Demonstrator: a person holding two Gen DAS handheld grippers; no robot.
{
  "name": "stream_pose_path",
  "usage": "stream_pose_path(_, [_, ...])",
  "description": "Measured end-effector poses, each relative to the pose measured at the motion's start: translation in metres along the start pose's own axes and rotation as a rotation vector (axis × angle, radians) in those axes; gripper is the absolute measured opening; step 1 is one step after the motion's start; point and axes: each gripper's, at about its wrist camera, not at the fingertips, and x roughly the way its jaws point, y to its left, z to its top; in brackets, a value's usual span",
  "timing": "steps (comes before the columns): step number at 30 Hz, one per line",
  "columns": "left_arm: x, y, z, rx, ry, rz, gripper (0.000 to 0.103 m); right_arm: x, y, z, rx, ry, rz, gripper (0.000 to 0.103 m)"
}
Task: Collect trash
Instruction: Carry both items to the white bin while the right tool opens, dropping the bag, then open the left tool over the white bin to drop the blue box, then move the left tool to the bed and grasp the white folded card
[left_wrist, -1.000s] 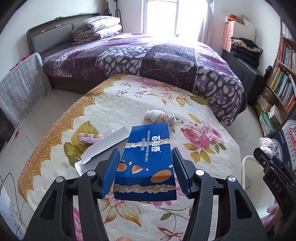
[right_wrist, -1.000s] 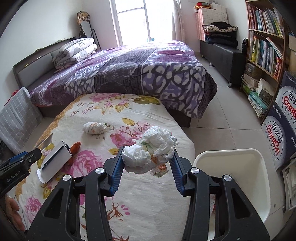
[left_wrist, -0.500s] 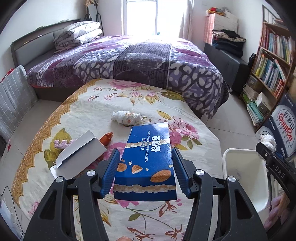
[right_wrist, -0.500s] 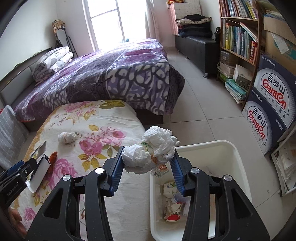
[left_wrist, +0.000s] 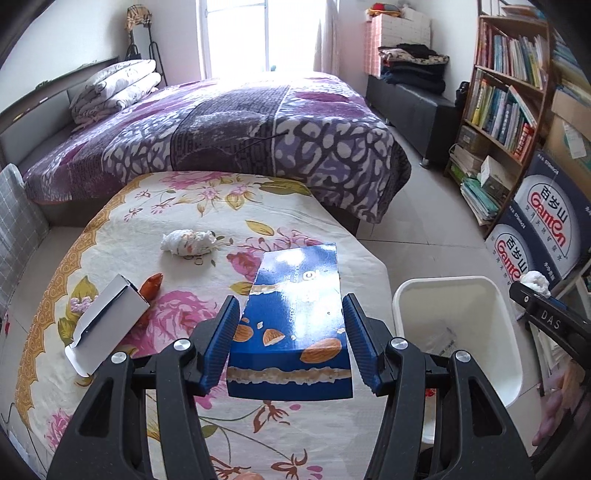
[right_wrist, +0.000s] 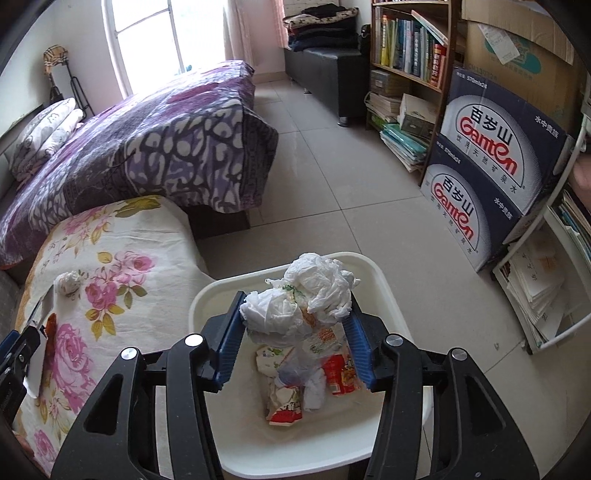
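A: Tissue wad (right_wrist: 301, 295) hangs over the white bin (right_wrist: 376, 273); right tongs (right_wrist: 295, 332) are opening around it. Soft, featherlight.

B: Left tongs (left_wrist: 291, 341) hold the biscuit box (left_wrist: 295, 317) by its stiff sides, above the bench (left_wrist: 147, 229).

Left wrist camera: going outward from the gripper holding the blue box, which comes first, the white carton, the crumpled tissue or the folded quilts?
1. White carton, on the floral cloth, left of the left gripper.
2. Crumpled tissue, farther up the cloth.
3. Folded quilts, on the bed's far end.
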Motion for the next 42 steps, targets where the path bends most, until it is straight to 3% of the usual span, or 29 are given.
stream_pose_path(2, [0.000, -0.010, -0.001, 0.018, -0.005, -0.016, 0.057, -0.002, -0.009, -0.001, 0.023, -0.011, -0.022, 0.072])
stream_pose_path(9, [-0.001, -0.042, -0.005, 0.079, -0.012, -0.069, 0.057, -0.007, -0.036, 0.001, 0.083, -0.033, -0.040, 0.088])
stream_pose_path(23, [0.007, -0.088, -0.017, 0.132, 0.081, -0.287, 0.057, -0.013, -0.067, 0.004, 0.199, -0.042, -0.037, 0.093])
stream_pose_path(31, [0.024, -0.099, -0.026, 0.078, 0.210, -0.487, 0.061, -0.015, -0.070, 0.005, 0.225, -0.059, -0.045, 0.093])
stream_pose_path(34, [0.027, -0.093, -0.026, 0.053, 0.222, -0.492, 0.065, -0.015, -0.071, 0.006, 0.227, -0.061, -0.042, 0.093])
stream_pose_path(42, [0.026, -0.068, -0.023, 0.029, 0.199, -0.400, 0.068, -0.012, -0.053, 0.006, 0.191, -0.060, -0.032, 0.093])
